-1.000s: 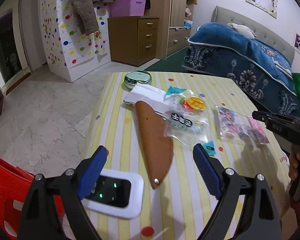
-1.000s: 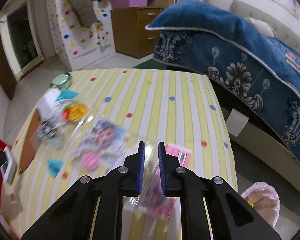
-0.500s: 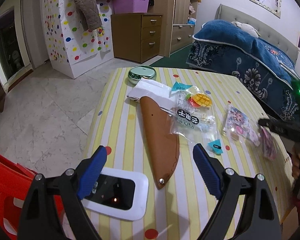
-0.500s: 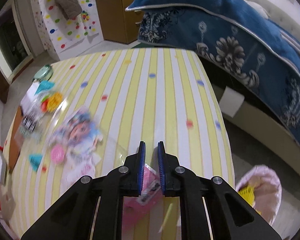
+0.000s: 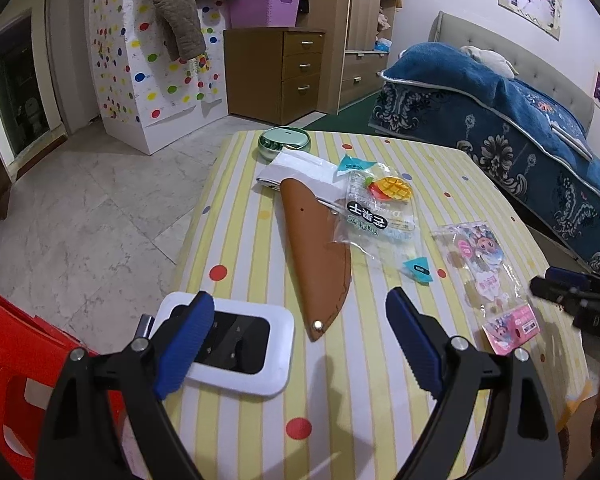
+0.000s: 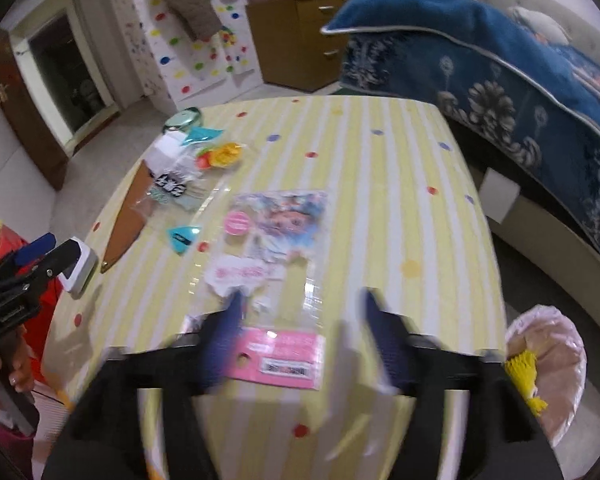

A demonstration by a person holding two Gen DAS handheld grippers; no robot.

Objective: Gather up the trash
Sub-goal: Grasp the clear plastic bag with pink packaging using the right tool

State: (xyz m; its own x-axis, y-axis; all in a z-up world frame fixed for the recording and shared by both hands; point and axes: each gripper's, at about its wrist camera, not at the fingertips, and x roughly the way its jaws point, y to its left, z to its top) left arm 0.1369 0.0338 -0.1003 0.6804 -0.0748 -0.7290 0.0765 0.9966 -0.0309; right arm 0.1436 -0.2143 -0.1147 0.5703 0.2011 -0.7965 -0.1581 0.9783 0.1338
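On a yellow-striped bench [image 5: 236,240] beside a blue-quilted bed [image 5: 520,120], the right hand-held gripper [image 6: 300,328] hovers wide open and empty over a clear toy wrapper with a pink header card [image 6: 276,264], apparently lined up to pinch its near edge. That wrapper lies flat at the bench's near right edge, close above a pink-lined trash bin [image 6: 556,360] on the floor, a short carry if it is to be dropped there. The left hand-held gripper [image 5: 296,340] also stands wide open, holding nothing, poised over the near left corner between a white pocket device [image 5: 244,344] and a brown leather sheath [image 5: 316,256]. A second wrapper, a clear mango snack bag [image 5: 376,216], rests mid-bench overlapping the sheath, with two torn teal corners [image 5: 418,270] nearby, likely next for collection. A green round case [image 5: 284,142] and white folded cloth [image 5: 300,170] sit at the far end.
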